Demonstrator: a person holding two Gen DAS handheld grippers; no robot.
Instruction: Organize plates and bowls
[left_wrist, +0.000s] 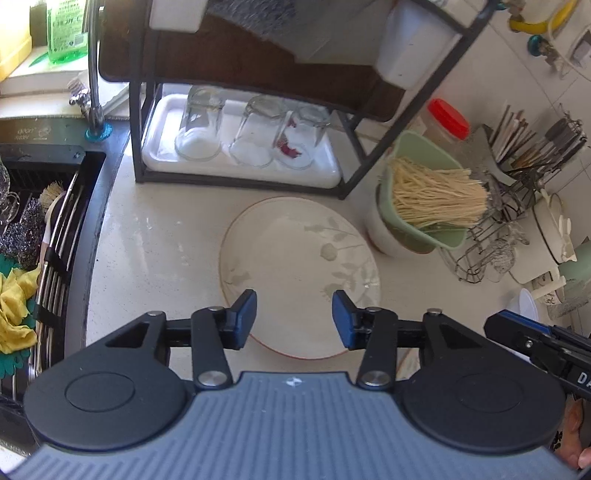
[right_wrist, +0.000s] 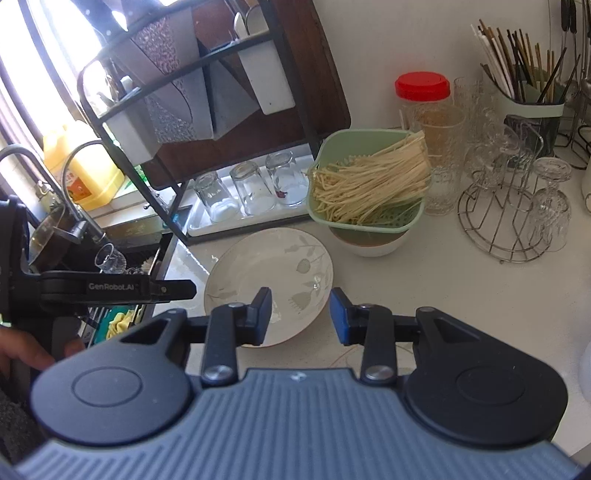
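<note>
A cream plate (left_wrist: 295, 266) with a grey leaf pattern lies flat on the counter in front of the dish rack; it also shows in the right wrist view (right_wrist: 269, 269). My left gripper (left_wrist: 294, 317) is open and empty, hovering over the plate's near rim. My right gripper (right_wrist: 300, 314) is open and empty, just right of the plate's near edge. A white bowl (right_wrist: 373, 245) stands right of the plate under a green colander (right_wrist: 369, 218) full of dry noodles; the bowl also shows in the left wrist view (left_wrist: 384, 236).
A black dish rack (left_wrist: 240, 177) stands behind the plate, with three upturned glasses on a white tray (left_wrist: 243, 173). The sink (left_wrist: 37, 229) with its drain rack is to the left. A red-lidded jar (right_wrist: 423, 96), glasses on a wire stand (right_wrist: 509, 218) and a chopstick holder (right_wrist: 532, 110) are to the right.
</note>
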